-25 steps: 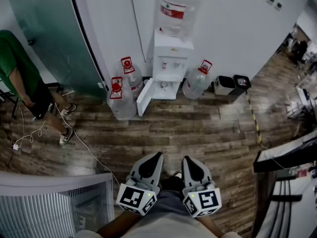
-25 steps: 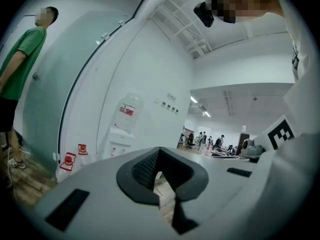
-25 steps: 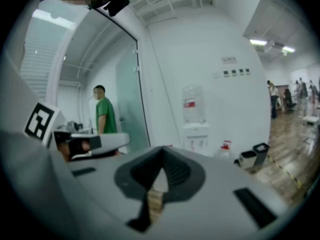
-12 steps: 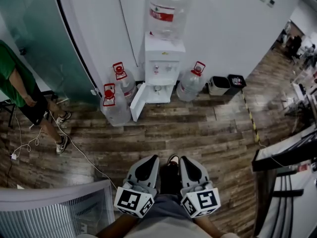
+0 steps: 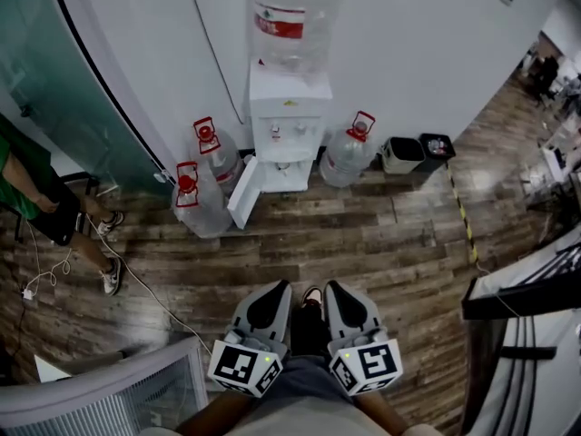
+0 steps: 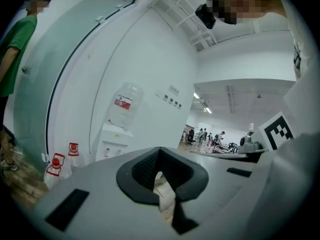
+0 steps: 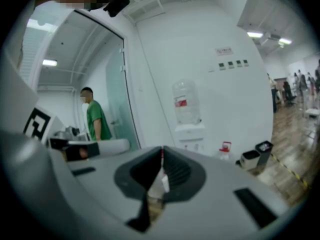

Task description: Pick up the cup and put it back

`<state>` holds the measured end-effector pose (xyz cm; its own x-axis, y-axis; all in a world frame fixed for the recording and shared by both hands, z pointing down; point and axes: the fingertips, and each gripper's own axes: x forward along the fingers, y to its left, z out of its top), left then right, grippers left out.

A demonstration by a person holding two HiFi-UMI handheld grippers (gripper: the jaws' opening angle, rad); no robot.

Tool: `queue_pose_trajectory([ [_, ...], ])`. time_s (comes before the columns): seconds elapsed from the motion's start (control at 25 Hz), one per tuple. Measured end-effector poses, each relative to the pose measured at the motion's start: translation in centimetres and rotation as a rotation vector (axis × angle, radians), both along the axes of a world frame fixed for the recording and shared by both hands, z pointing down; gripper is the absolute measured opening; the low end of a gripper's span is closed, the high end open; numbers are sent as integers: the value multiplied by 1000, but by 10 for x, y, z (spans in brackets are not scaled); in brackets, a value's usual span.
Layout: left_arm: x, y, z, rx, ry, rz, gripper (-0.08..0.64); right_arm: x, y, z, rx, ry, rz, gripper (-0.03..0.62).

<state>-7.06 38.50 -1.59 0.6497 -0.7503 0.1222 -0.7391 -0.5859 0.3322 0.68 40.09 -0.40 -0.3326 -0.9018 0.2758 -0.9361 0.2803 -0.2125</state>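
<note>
I see no cup in any view. A white water dispenser [image 5: 283, 125] with a big clear bottle [image 5: 289, 21] on top stands against the white wall ahead; its lower door [image 5: 243, 192] hangs open. It also shows in the left gripper view [image 6: 114, 136] and the right gripper view [image 7: 190, 134]. My left gripper [image 5: 280, 287] and right gripper [image 5: 332, 287] are held side by side low in front of my body, well short of the dispenser. Both are shut with nothing between the jaws [image 6: 159, 150] [image 7: 162, 149].
Red-capped spare bottles [image 5: 198, 203] [image 5: 349, 148] flank the dispenser, with two small bins [image 5: 401, 154] to its right. A person in green [image 5: 32, 198] stands left by a frosted glass wall [image 5: 73, 89]. A cable [image 5: 136, 271] crosses the wood floor. A white counter [image 5: 100, 384] sits lower left, a desk [image 5: 522, 289] right.
The dispenser has slid left in the head view and the person in green has drifted toward the left edge. Both grippers stay shut, held together.
</note>
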Motion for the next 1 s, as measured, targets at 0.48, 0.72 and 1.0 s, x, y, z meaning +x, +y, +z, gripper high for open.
queue_pose_trajectory([
  [0.48,78,-111,7,-26,-37,-56,8,69,-110,13,-42,-37,-88,25],
  [0.72,86,-145,12,-44,-53,-89,8,83,-151,17,-49,-40,-106,25],
  [1.0,75,-195,17,-41,-24,-110,8,75,-196,26,-64,-28,-112,25],
])
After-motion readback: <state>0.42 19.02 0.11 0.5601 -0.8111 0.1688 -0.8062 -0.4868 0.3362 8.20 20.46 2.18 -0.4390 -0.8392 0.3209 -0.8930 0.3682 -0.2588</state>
